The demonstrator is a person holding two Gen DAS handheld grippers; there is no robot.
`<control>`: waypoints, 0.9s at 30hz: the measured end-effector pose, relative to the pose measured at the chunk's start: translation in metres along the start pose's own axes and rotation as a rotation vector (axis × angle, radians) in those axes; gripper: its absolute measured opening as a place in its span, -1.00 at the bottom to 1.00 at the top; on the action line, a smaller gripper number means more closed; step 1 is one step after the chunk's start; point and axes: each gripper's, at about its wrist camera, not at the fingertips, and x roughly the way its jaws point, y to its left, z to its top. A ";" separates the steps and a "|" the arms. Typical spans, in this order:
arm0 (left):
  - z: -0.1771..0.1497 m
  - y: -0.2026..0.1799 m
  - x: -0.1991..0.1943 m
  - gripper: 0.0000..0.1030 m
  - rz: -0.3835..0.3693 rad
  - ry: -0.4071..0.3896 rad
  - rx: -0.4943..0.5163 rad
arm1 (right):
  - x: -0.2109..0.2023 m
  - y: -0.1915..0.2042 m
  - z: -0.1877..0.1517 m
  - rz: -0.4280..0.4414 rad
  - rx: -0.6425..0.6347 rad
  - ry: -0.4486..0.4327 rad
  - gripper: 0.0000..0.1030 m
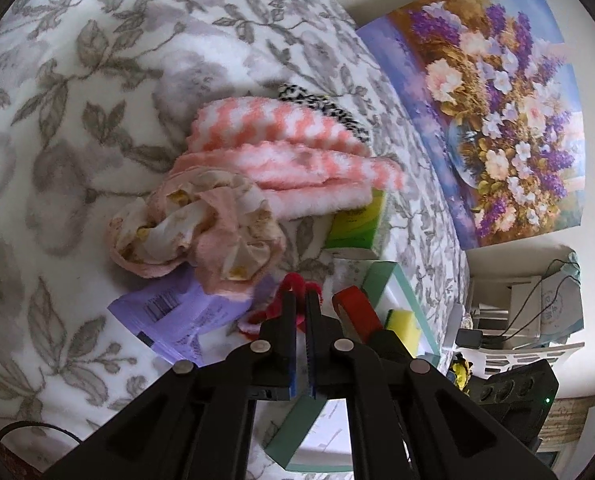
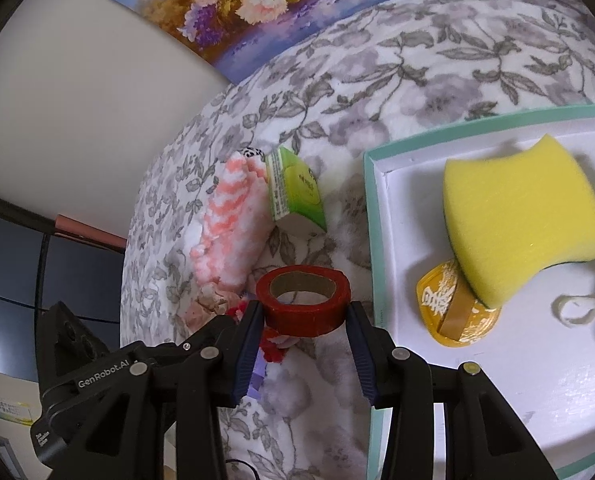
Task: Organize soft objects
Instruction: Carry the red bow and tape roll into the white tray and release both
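With left claw clenched on fuzzy red pipe-cleaner twist and right claw grasping red tape roll, lift gently, clear of the crumpled pink cloth.

Both cameras ride right on the handheld grippers and look forward and steeply down along the fingers, close over a bed with a floral blanket. The left wrist view faces the heap of cloths, with the wall poster off to its right. The right wrist view (angled more sideways) sits nearer the teal-rimmed box, poster along its top edge. They overlap plenty: pink-and-white towel, green carton, yellow sponge, red tape roll; each view even catches the other gripper.
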 end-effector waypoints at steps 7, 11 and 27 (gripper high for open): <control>-0.004 -0.019 -0.014 -0.94 -0.034 -0.030 0.054 | -0.020 0.004 0.002 -0.008 -0.026 -0.038 -0.12; -0.009 -0.034 -0.027 -0.94 -0.037 -0.069 0.103 | -0.037 0.008 0.004 -0.029 -0.047 -0.075 -0.12; -0.060 -0.096 -0.044 -0.94 -0.007 -0.110 0.291 | -0.120 -0.018 -0.005 -0.264 -0.065 -0.211 -0.12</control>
